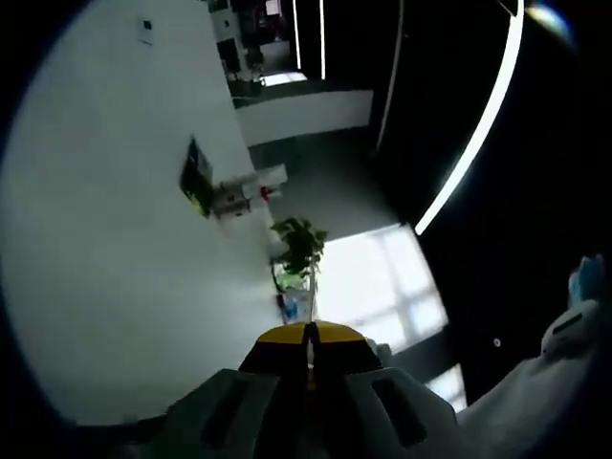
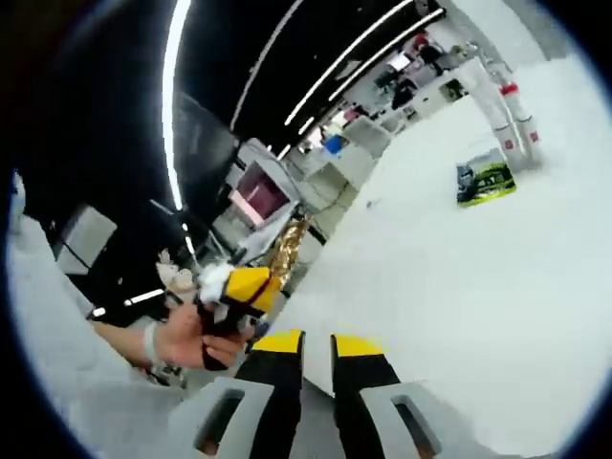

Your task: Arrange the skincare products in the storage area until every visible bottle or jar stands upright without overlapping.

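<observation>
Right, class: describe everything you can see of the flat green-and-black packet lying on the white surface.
The flat green-and-black packet looks like a glossy printed pouch, dark with bright yellow-green patches. Its print is too small to read. It lies flat on the white surface, and nothing grips it. Tall white bottles with red bands stand just beside it; whether they touch it is unclear.

The right gripper (image 2: 316,342), jaws slightly apart, points over a white surface (image 2: 449,277); a hand (image 2: 182,337) holds the left gripper (image 2: 239,287).

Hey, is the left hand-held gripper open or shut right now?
Shut. In the left gripper view, the left hand-held gripper has its two yellow-tipped jaws pressed together with nothing visible between them.
</observation>
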A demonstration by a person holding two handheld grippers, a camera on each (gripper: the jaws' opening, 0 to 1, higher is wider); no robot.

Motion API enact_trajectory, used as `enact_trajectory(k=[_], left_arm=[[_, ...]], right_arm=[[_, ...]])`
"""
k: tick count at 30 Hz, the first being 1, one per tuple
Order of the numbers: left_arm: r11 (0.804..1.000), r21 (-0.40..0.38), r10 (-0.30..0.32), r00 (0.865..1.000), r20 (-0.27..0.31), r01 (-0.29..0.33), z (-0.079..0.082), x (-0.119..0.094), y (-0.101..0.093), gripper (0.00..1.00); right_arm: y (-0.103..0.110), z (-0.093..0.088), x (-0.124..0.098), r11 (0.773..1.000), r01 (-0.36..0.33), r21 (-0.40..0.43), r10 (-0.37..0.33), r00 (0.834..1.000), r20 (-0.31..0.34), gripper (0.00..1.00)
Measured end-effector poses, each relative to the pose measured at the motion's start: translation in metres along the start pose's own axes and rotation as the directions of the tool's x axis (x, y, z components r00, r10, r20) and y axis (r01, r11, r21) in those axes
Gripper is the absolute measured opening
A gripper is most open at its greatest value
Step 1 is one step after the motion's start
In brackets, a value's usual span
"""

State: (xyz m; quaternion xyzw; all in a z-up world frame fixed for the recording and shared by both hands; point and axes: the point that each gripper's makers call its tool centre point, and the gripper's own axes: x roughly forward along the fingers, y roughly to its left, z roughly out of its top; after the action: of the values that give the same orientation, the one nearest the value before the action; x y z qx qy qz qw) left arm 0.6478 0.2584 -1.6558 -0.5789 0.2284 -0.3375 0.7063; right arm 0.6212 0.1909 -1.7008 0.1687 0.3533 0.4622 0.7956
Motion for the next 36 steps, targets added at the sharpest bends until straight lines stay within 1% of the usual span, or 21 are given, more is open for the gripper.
enact_trajectory(k=[2, 3, 4, 5, 6, 7, 8, 9, 10, 11, 12, 13, 15, 18, 19, 23, 27, 29, 32, 33, 36], left_arm=[[1.0, 0.001, 0.005, 1.0, 0.001, -0.005, 0.004, 0.002, 0.0, 0.0], [1.0, 0.001, 0.006, 1.0, 0.003, -0.006, 0.005, 0.002, 0.0, 0.0], [1.0, 0.005, 0.01, 1.0, 0.009, -0.01, 0.009, 0.004, 0.0, 0.0], [1.0, 0.005, 0.011, 1.0, 0.012, -0.011, 0.012, 0.005, 0.001, 0.0], [1.0, 0.005, 0.012, 1.0, 0.014, -0.012, 0.014, 0.005, 0.002, 0.0], [1.0, 0.003, 0.013, 1.0, 0.019, -0.013, 0.018, 0.007, 0.003, 0.0], [1.0, 0.004, 0.014, 1.0, 0.023, -0.014, 0.02, 0.008, 0.003, 0.0], [1.0, 0.001, 0.015, 1.0, 0.028, -0.015, 0.023, 0.01, 0.003, 0.0], [1.0, -0.001, 0.017, 0.999, 0.029, -0.017, 0.025, 0.012, 0.004, 0.0], [1.0, 0.002, 0.023, 0.999, 0.03, -0.024, 0.028, 0.014, 0.005, 0.0], [1.0, 0.004, 0.027, 0.999, 0.028, -0.027, 0.03, 0.015, 0.006, 0.0], [1.0, 0.005, 0.029, 0.999, 0.028, -0.029, 0.032, 0.017, 0.007, 0.0], [1.0, 0.004, 0.029, 0.999, 0.03, -0.029, 0.037, 0.021, 0.008, 0.0], [1.0, 0.012, 0.028, 0.999, 0.039, -0.029, 0.049, 0.027, 0.008, 0.0], [1.0, 0.012, 0.028, 0.999, 0.039, -0.029, 0.05, 0.028, 0.008, 0.0], [0.999, 0.022, 0.032, 0.998, 0.053, -0.034, 0.066, 0.035, 0.008, 0.0], [0.998, 0.031, 0.043, 0.997, 0.068, -0.045, 0.084, 0.042, 0.011, 0.0], [0.998, 0.038, 0.051, 0.996, 0.074, -0.054, 0.093, 0.046, 0.013, 0.0], [0.996, 0.055, 0.063, 0.995, 0.077, -0.067, 0.105, 0.052, 0.017, 0.0], [0.996, 0.059, 0.065, 0.995, 0.078, -0.069, 0.107, 0.053, 0.018, 0.0], [0.993, 0.074, 0.086, 0.993, 0.086, -0.092, 0.12, 0.059, 0.024, 0.0]], right_arm=[[-0.007, -0.007, 0.005, 0.994, 0.066, -0.091, -0.07, 0.997, -0.034, 0.25], [-0.011, -0.008, 0.006, 0.985, 0.106, -0.135, -0.113, 0.993, -0.045, 0.28], [-0.015, -0.011, 0.009, 0.966, 0.141, -0.215, -0.157, 0.986, -0.059, 0.28], [-0.018, -0.014, 0.011, 0.953, 0.165, -0.252, -0.189, 0.979, -0.074, 0.28], [-0.025, -0.018, 0.012, 0.925, 0.205, -0.32, -0.246, 0.965, -0.094, 0.29], [-0.031, -0.02, 0.013, 0.9, 0.234, -0.368, -0.284, 0.955, -0.09, 0.29], [-0.038, -0.025, 0.015, 0.882, 0.265, -0.389, -0.322, 0.943, -0.086, 0.29], [-0.042, -0.029, 0.016, 0.877, 0.289, -0.385, -0.343, 0.936, -0.079, 0.29], [-0.048, -0.035, 0.016, 0.855, 0.3, -0.423, -0.381, 0.917, -0.119, 0.28], [-0.046, -0.032, 0.02, 0.807, 0.277, -0.522, -0.388, 0.915, -0.113, 0.28], [-0.042, -0.03, 0.023, 0.801, 0.272, -0.532, -0.374, 0.923, -0.09, 0.28], [-0.041, -0.034, 0.022, 0.809, 0.267, -0.524, -0.372, 0.923, -0.104, 0.28], [-0.044, -0.034, 0.019, 0.808, 0.278, -0.519, -0.383, 0.918, -0.104, 0.29], [-0.046, -0.035, 0.021, 0.82, 0.267, -0.506, -0.374, 0.92, -0.12, 0.3], [-0.046, -0.036, 0.022, 0.819, 0.266, -0.508, -0.376, 0.918, -0.125, 0.31], [-0.047, -0.038, 0.021, 0.816, 0.264, -0.514, -0.379, 0.916, -0.131, 0.3], [-0.05, -0.04, 0.02, 0.823, 0.269, -0.499, -0.387, 0.91, -0.147, 0.3], [-0.049, -0.038, 0.02, 0.826, 0.272, -0.494, -0.383, 0.913, -0.138, 0.29], [-0.05, -0.037, 0.02, 0.824, 0.278, -0.494, -0.386, 0.913, -0.13, 0.3], [-0.049, -0.035, 0.02, 0.823, 0.279, -0.494, -0.384, 0.915, -0.122, 0.3], [-0.048, -0.033, 0.02, 0.82, 0.282, -0.499, -0.383, 0.917, -0.111, 0.29]])
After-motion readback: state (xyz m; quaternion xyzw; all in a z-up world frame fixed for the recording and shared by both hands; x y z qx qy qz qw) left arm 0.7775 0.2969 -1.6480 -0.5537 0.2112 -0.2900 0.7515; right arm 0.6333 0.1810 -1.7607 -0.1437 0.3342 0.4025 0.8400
